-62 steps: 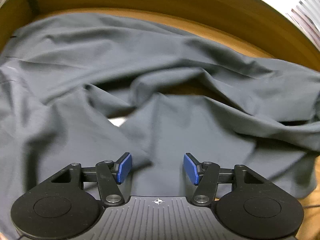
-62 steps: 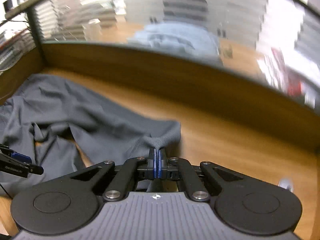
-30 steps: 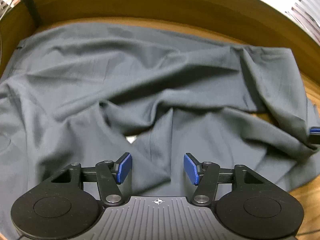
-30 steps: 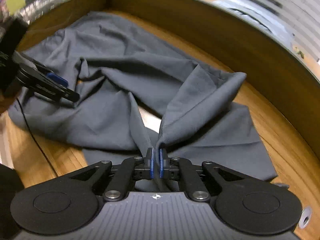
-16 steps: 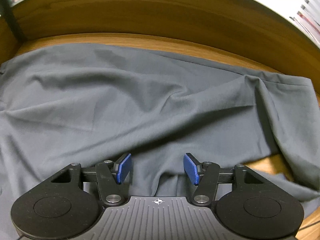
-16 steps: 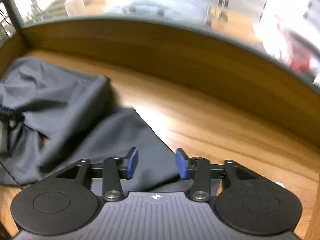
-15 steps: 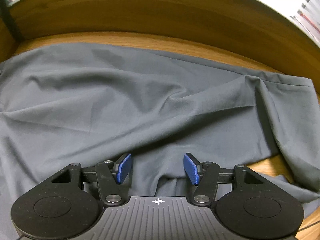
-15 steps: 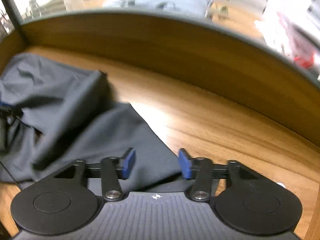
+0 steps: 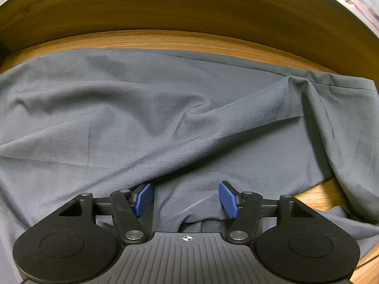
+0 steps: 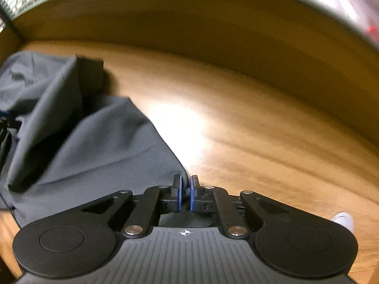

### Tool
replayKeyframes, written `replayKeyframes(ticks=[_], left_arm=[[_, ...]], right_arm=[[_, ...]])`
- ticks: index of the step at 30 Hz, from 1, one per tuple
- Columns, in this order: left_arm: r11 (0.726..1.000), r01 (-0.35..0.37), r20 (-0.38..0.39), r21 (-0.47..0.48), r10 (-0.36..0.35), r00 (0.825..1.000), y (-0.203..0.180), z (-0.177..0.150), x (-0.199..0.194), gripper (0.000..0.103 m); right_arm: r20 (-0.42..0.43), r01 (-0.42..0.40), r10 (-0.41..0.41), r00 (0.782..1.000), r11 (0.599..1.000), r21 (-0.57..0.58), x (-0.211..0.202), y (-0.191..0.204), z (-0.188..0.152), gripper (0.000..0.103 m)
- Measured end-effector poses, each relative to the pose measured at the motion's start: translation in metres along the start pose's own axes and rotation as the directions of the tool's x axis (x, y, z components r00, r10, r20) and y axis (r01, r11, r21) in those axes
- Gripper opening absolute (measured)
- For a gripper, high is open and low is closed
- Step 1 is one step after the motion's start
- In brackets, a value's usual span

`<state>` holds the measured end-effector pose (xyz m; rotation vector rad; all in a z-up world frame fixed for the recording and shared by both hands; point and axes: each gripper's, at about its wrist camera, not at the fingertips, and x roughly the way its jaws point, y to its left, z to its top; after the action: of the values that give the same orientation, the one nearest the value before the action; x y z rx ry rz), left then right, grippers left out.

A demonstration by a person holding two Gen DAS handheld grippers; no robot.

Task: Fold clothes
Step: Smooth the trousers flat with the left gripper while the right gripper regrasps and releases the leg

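A dark grey garment lies rumpled across the wooden table and fills most of the left wrist view. My left gripper is open and sits low on it, with a raised fold of cloth lying between the blue pads. In the right wrist view the same garment covers the left side, one flap folded over itself. My right gripper is at the garment's right-hand edge, its pads nearly together with the hem running in between them.
A raised wooden wall runs along the far side of the table. Bare wood stretches to the right of the garment, up to the same wall. A small white object lies at the right edge.
My right gripper let go of the cloth it was carrying, dropped to the garment's edge and has gone from open to shut. My left gripper stayed open and moved lower onto the cloth.
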<state>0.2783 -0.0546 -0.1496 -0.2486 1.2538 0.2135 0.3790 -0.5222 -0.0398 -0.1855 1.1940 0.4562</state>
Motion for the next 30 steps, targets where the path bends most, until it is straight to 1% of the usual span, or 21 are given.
replayKeyframes(ticks=[2, 4, 5, 6, 7, 9, 10, 12, 14, 15, 16, 19, 21, 23, 25, 27, 29, 30], left_arm=[[1.0, 0.0, -0.001, 0.001, 0.0, 1.0, -0.001, 0.001, 0.0, 0.064], [1.0, 0.001, -0.008, -0.005, -0.001, 1.0, 0.0, 0.003, 0.0, 0.064], [1.0, 0.003, -0.013, -0.011, -0.003, 1.0, 0.001, 0.004, 0.0, 0.064], [1.0, 0.005, -0.016, -0.014, -0.005, 1.0, 0.002, 0.005, 0.0, 0.064], [1.0, 0.008, -0.02, -0.017, -0.008, 1.0, 0.003, 0.006, 0.001, 0.064], [1.0, 0.011, -0.025, -0.013, -0.011, 1.0, 0.004, 0.007, 0.0, 0.064], [1.0, 0.012, -0.028, -0.01, -0.012, 1.0, 0.004, 0.007, 0.0, 0.064], [1.0, 0.014, -0.036, -0.005, -0.014, 0.999, 0.005, 0.006, 0.0, 0.064], [1.0, 0.016, -0.043, 0.001, -0.016, 0.999, 0.006, 0.005, 0.0, 0.064], [1.0, 0.017, -0.047, 0.003, -0.017, 0.999, 0.006, 0.005, -0.001, 0.064], [1.0, 0.018, -0.051, 0.006, -0.017, 0.999, 0.007, 0.004, -0.001, 0.065], [1.0, 0.021, -0.062, 0.013, -0.02, 0.998, 0.008, 0.003, -0.002, 0.065], [1.0, 0.023, -0.07, 0.019, -0.022, 0.997, 0.009, 0.002, -0.002, 0.064], [0.998, 0.057, -0.061, 0.015, -0.056, 0.997, 0.008, -0.002, -0.005, 0.064], [0.995, 0.091, -0.05, 0.032, -0.09, 0.995, 0.004, -0.008, -0.012, 0.064], [0.992, 0.11, -0.039, 0.068, -0.108, 0.993, -0.004, -0.017, -0.02, 0.064], [0.987, 0.125, -0.037, 0.101, -0.122, 0.992, -0.013, -0.027, -0.028, 0.064], [0.985, 0.132, -0.039, 0.111, -0.128, 0.991, -0.017, -0.032, -0.031, 0.064]], right_arm=[[0.088, 0.087, -0.087, 0.992, 0.996, 0.003, -0.031, -0.001, 0.002, 0.005], [0.179, 0.176, -0.176, 0.968, 0.984, 0.015, -0.063, -0.003, 0.004, 0.005], [0.225, 0.231, -0.229, 0.947, 0.973, 0.02, -0.081, -0.002, 0.003, 0.005], [0.27, 0.288, -0.284, 0.92, 0.957, 0.026, -0.1, 0.0, 0.003, 0.005], [0.31, 0.349, -0.34, 0.888, 0.937, 0.027, -0.115, 0.004, 0.001, 0.005], [0.344, 0.456, -0.429, 0.835, 0.89, 0.002, -0.135, 0.013, -0.008, 0.005], [0.337, 0.485, -0.455, 0.824, 0.874, -0.007, -0.14, 0.014, -0.014, 0.005], [0.28, 0.491, -0.471, 0.836, 0.871, 0.0, -0.133, 0.011, -0.032, 0.005], [0.193, 0.47, -0.463, 0.865, 0.883, 0.011, -0.114, 0.006, -0.052, 0.007], [0.156, 0.46, -0.457, 0.876, 0.888, 0.022, -0.103, 0.004, -0.062, 0.009], [0.123, 0.451, -0.451, 0.884, 0.892, 0.035, -0.092, 0.003, -0.073, 0.013], [0.053, 0.394, -0.404, 0.913, 0.909, 0.135, -0.073, -0.007, -0.098, 0.013], [0.036, 0.373, -0.391, 0.92, 0.9, 0.226, -0.069, -0.017, -0.113, 0.014], [0.039, 0.354, -0.385, 0.922, 0.88, 0.316, -0.07, -0.03, -0.124, 0.024], [0.041, 0.329, -0.374, 0.927, 0.858, 0.394, -0.069, -0.047, -0.133, 0.027], [0.041, 0.305, -0.364, 0.93, 0.832, 0.464, -0.067, -0.062, -0.141, 0.031], [0.031, 0.299, -0.361, 0.932, 0.815, 0.497, -0.059, -0.074, -0.147, 0.047], [0.024, 0.309, -0.368, 0.93, 0.812, 0.496, -0.055, -0.077, -0.148, 0.048]])
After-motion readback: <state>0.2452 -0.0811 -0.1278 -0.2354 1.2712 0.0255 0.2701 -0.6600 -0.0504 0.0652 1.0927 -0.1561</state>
